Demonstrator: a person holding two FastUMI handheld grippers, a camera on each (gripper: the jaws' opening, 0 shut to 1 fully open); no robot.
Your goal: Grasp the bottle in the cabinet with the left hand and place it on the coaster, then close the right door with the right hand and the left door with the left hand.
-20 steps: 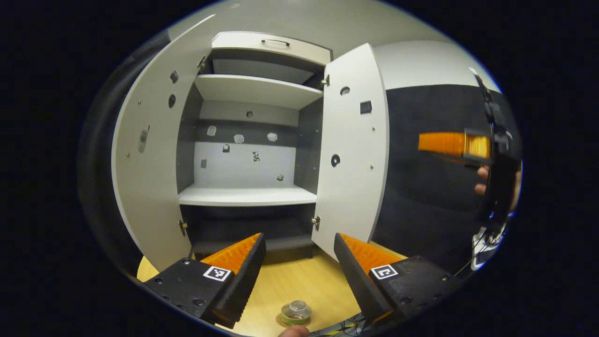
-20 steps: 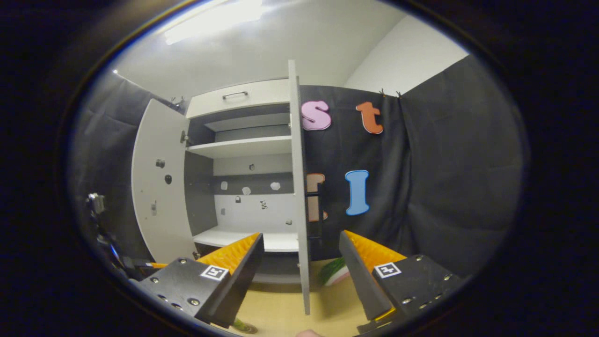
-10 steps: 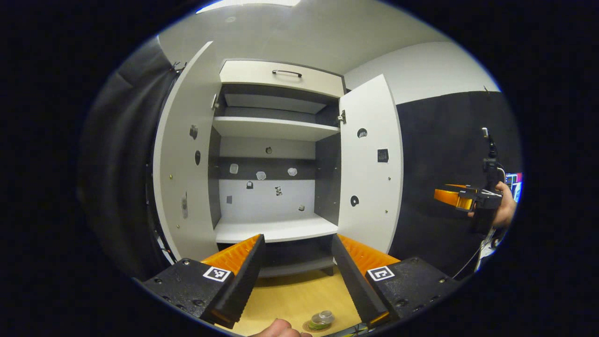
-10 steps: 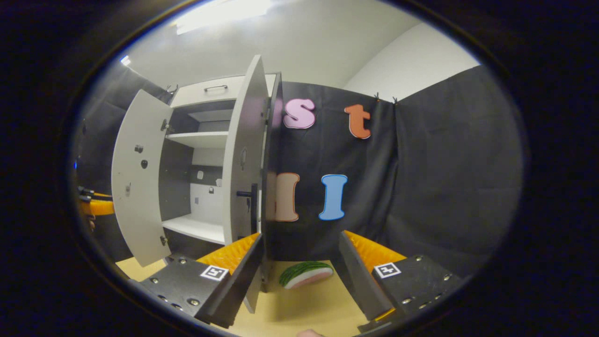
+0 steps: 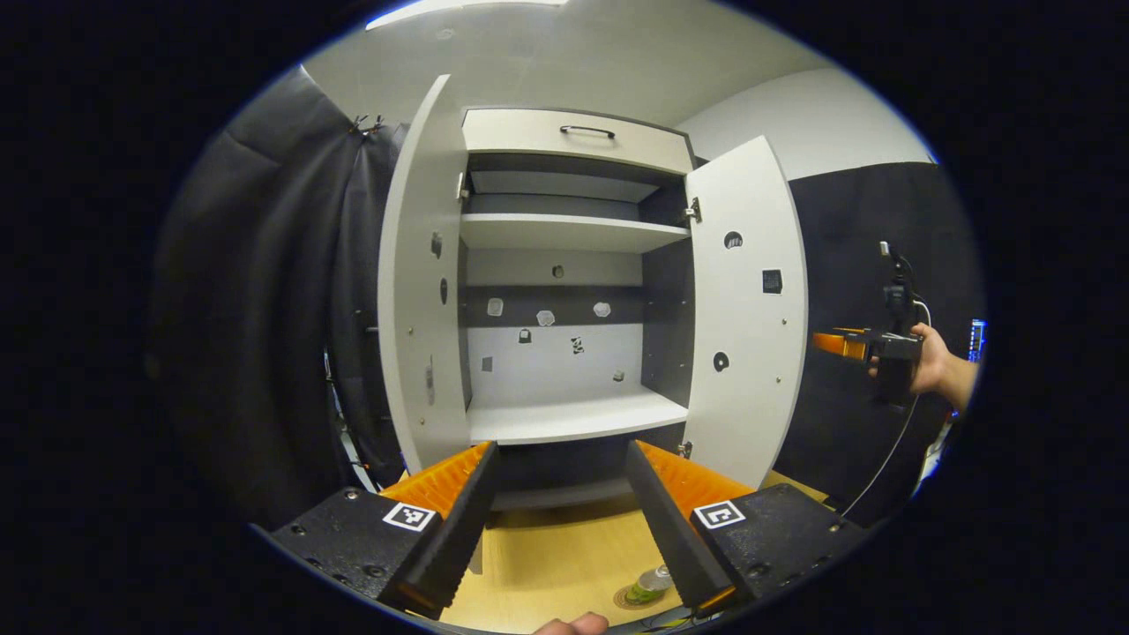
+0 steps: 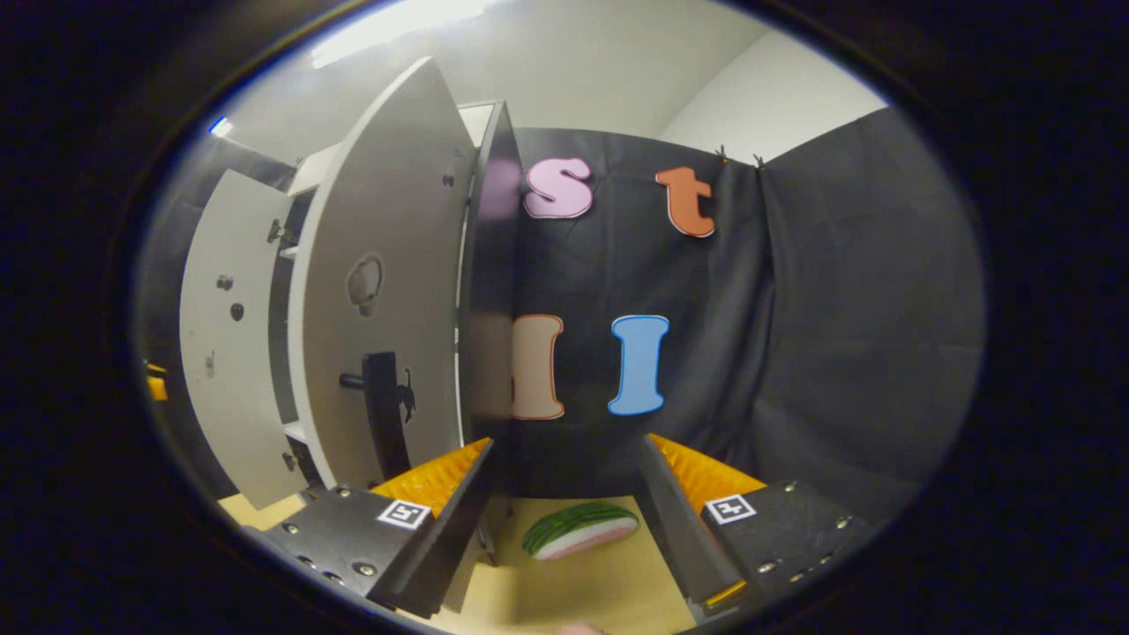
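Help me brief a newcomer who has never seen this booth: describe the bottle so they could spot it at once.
Start at the tall white cabinet with both doors open, then look down to the yellow tabletop in front of it. Near the table's front edge the small bottle stands on a round coaster. It has a clear top and a green lower part, unlike the watermelon slice.

white cabinet (image 5: 573, 141), yellow-wood table (image 5: 556, 564), green-striped melon slice (image 6: 578, 529)

Table (image 5: 547, 564): coaster (image 5: 637, 599), perhaps watermelon slice (image 6: 579, 530).
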